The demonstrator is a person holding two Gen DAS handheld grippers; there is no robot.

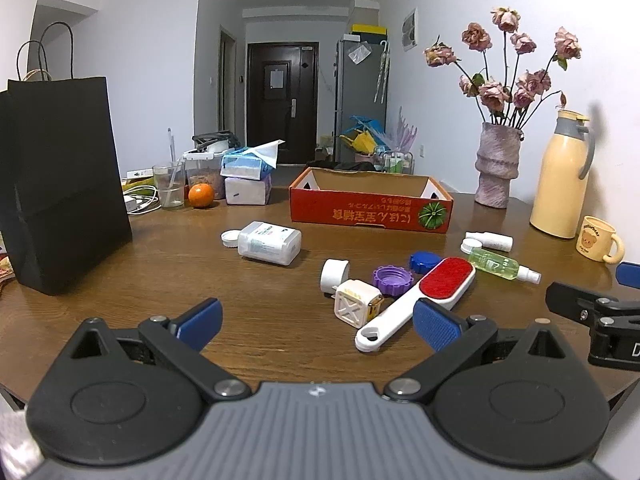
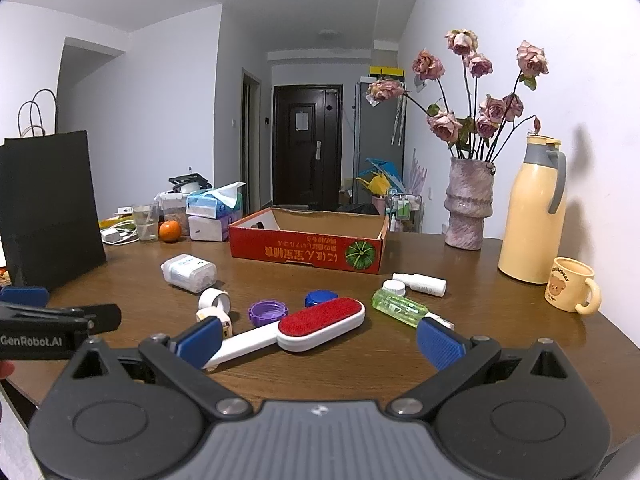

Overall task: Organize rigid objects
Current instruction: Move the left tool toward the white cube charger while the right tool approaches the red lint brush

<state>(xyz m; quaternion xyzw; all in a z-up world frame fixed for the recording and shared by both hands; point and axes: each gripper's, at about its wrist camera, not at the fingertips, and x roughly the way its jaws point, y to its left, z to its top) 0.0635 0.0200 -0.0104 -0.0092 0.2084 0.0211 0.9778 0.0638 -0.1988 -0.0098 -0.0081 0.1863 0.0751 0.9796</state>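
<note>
While both sets of blue fingers stand spread wide and empty, the left gripper (image 1: 316,326) and right gripper (image 2: 320,340) hover low in frame above the wooden table (image 2: 500,344). Just beyond lies a lint brush (image 2: 320,326) among loose caps and bottles; farther back, mid-frame, sits a red cardboard box (image 2: 308,252).

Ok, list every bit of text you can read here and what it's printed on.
"GenRobot.AI": on the side of the black left tool, seen in the right wrist view.
"D": a cut-off letter on the black right tool, at the left wrist view's edge.
Red cardboard box: yellow characters, upside down, not legible.
Yellow bear mug: small lettering, blurred.
White plastic bottle: label too small.
</note>
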